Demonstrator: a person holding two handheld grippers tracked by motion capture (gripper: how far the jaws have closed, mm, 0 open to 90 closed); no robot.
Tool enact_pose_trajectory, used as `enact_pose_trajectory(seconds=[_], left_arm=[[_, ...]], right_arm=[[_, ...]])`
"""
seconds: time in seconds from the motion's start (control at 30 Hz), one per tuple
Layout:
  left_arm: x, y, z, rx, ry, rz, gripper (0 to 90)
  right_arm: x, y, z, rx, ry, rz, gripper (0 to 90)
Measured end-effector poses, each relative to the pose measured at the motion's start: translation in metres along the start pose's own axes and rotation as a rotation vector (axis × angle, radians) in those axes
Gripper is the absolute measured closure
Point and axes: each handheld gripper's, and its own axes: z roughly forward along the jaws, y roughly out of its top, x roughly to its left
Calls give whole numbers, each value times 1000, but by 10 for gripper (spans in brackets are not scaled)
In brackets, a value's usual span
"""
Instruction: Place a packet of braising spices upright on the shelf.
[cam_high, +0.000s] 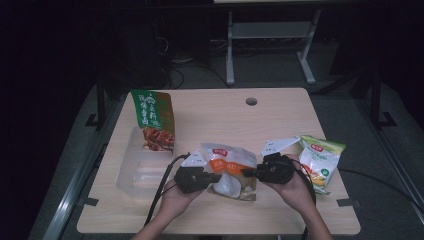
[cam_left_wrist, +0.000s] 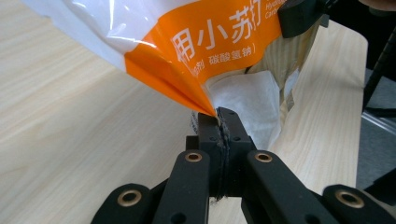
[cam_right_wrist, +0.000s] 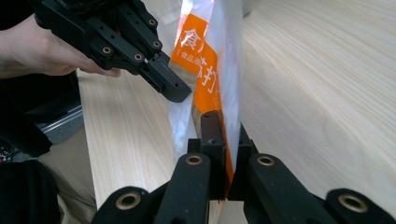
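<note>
My left gripper (cam_left_wrist: 219, 116) was clamped tight on one edge of the orange-and-white pouch (cam_high: 229, 170) and my right gripper (cam_right_wrist: 223, 126) pinched its opposite edge, the pouch stretched between my fingers above the table (cam_high: 210, 112)

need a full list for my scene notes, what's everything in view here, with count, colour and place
orange and white bag: 1, white plastic with an orange band, near middle of the table, held between the two grippers
green bag: 1, green top with red-brown food picture, standing in the clear box at far left
clear box: 1, see-through plastic, left side of the table
yellow and green bag: 1, yellow, green and white, lying at the right edge
table: 1, pale wood with a round hole near the far edge
left gripper: 1, black, shut on the bag's left edge
right gripper: 1, black, shut on the bag's right edge
hands: 2, at the table's near edge, one on each gripper
</note>
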Motion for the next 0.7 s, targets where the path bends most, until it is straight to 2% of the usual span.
enact_pose_trajectory(seconds=[0.1, 0.23, 0.33, 0.4, 0.47, 0.53, 0.7], left_arm=[[0, -2, -4, 5, 22, 11, 894], [-1, -7, -7, -7, 19, 2, 893], [-3, -9, -9, -7, 20, 11, 892], [-5, -9, -9, 0, 30, 17, 891], [-6, -11, -9, 9, 38, 32, 885], [-6, -13, -11, 6, 39, 27, 868], [-9, -17, -17, 28, 46, 32, 761]], right_arm=[[3, 3, 3, -1, -1, -12, 870], [5, 6, 10, -6, 6, 4, 791], [7, 7, 17, 3, 10, 4, 783], [8, 7, 22, 16, 12, 3, 796], [9, 7, 25, 20, 17, -1, 855], [10, 7, 27, 23, 24, -8, 883], [11, 7, 24, 9, 45, 9, 894]])
